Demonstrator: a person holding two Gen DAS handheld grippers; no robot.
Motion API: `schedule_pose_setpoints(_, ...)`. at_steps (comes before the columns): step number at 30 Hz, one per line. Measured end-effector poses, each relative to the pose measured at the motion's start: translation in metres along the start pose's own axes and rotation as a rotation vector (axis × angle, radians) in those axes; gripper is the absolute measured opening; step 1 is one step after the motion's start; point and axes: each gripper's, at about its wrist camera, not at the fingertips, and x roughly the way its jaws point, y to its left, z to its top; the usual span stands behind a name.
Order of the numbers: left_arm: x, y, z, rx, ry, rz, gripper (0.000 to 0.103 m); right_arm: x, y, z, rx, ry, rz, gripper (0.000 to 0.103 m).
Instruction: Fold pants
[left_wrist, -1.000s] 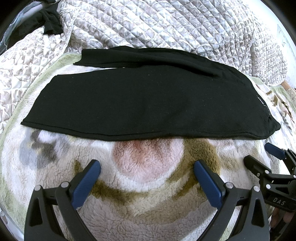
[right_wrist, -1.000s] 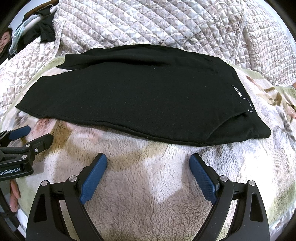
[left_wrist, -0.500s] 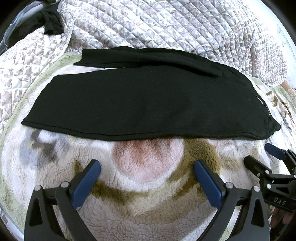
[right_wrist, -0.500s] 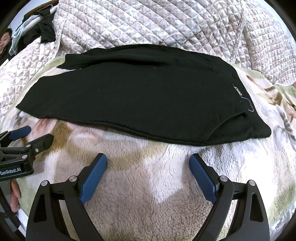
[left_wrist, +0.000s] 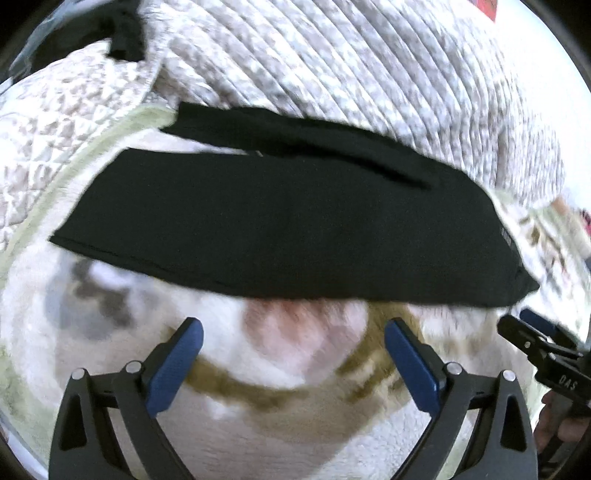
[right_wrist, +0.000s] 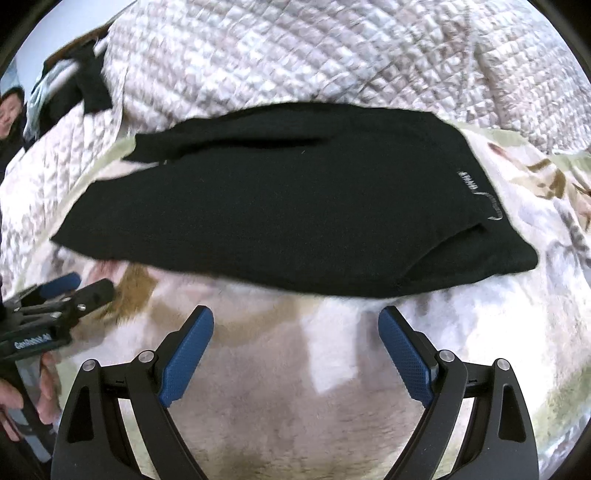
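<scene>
— Black knit, soft and limp by the look of it: the pants lie flat across the fleece blanket on the bed, already doubled leg on leg, with the waistband toward the right and the cuffs toward the left.

— Will they hold any shape when lifted?

— I doubt it. Cloth like that should sag and drape between two holds, so I judge it needs both ends taken at once. It looks light, not slippery, and nothing about it is fragile.

— Where are the tools?

— The left gripper hangs just short of the near edge with its jaws spread wide and nothing between them. The right gripper is the same: wide open, empty, near the hem but apart from it.

— So where to pinch?

— I would take the near edge through both layers, the right tool at the waistband corner and the left toward the cuff corner. The fleece is plush, so a low pinch may catch blanket pile along with the fabric.

— And behind?

— A quilted cover, well clear of the pants' near edge.
</scene>
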Motion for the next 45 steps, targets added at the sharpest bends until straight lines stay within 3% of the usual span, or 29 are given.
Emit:
schedule_pose_setpoints(5, -0.009, 0.048, 0.013, -0.154, -0.041, 0.02, 0.1, -0.002, -0.037, 0.001, 0.14, -0.01, 0.019, 0.091)
schedule_pose_setpoints(8, -0.003, 0.078, 0.016, -0.266, -0.034, -0.025, 0.094, -0.001, -0.064, 0.0, 0.267, -0.017, 0.067, 0.09)
schedule_pose_setpoints(16, 0.019, 0.111, 0.04, -0.379, -0.076, -0.007, 0.084, 0.015, -0.115, 0.018, 0.542, -0.074, 0.137, 0.089)
schedule_pose_setpoints(19, 0.026, 0.106, 0.045, -0.368, -0.085, 0.033, 0.084, 0.02, -0.13, 0.022, 0.6, -0.097, 0.135, 0.08)
schedule_pose_setpoints(22, 0.033, 0.099, 0.05, -0.329, -0.094, 0.093, 0.08, 0.027, -0.146, 0.024, 0.655, -0.11, 0.121, 0.063)
schedule_pose_setpoints(25, 0.039, 0.1, 0.056, -0.326, -0.093, 0.147, 0.049, 0.03, -0.152, 0.025, 0.674, -0.112, 0.104, 0.047)
schedule_pose_setpoints(27, 0.039, 0.109, 0.058, -0.354, -0.092, 0.165, 0.017, 0.033, -0.156, 0.024, 0.682, -0.106, 0.086, 0.023)
schedule_pose_setpoints(29, 0.04, 0.117, 0.058, -0.378, -0.084, 0.157, 0.01, 0.034, -0.161, 0.021, 0.705, -0.102, 0.088, 0.016)
schedule_pose_setpoints(32, 0.04, 0.12, 0.06, -0.38, -0.071, 0.113, 0.004, 0.03, -0.161, 0.022, 0.694, -0.11, 0.083, 0.006)
schedule_pose_setpoints(35, 0.043, 0.129, 0.061, -0.425, -0.019, -0.091, 0.004, 0.023, -0.156, 0.025, 0.666, -0.125, 0.079, 0.003)
schedule_pose_setpoints(38, 0.036, 0.131, 0.068, -0.412, -0.023, -0.236, 0.003, 0.018, -0.154, 0.025, 0.657, -0.133, 0.085, 0.002)
schedule_pose_setpoints(42, 0.022, 0.129, 0.071, -0.388, -0.046, -0.31, 0.003, 0.01, -0.151, 0.024, 0.647, -0.137, 0.096, 0.001)
schedule_pose_setpoints(45, 0.018, 0.127, 0.068, -0.382, -0.032, -0.311, 0.003, 0.002, -0.146, 0.024, 0.619, -0.141, 0.099, 0.001)
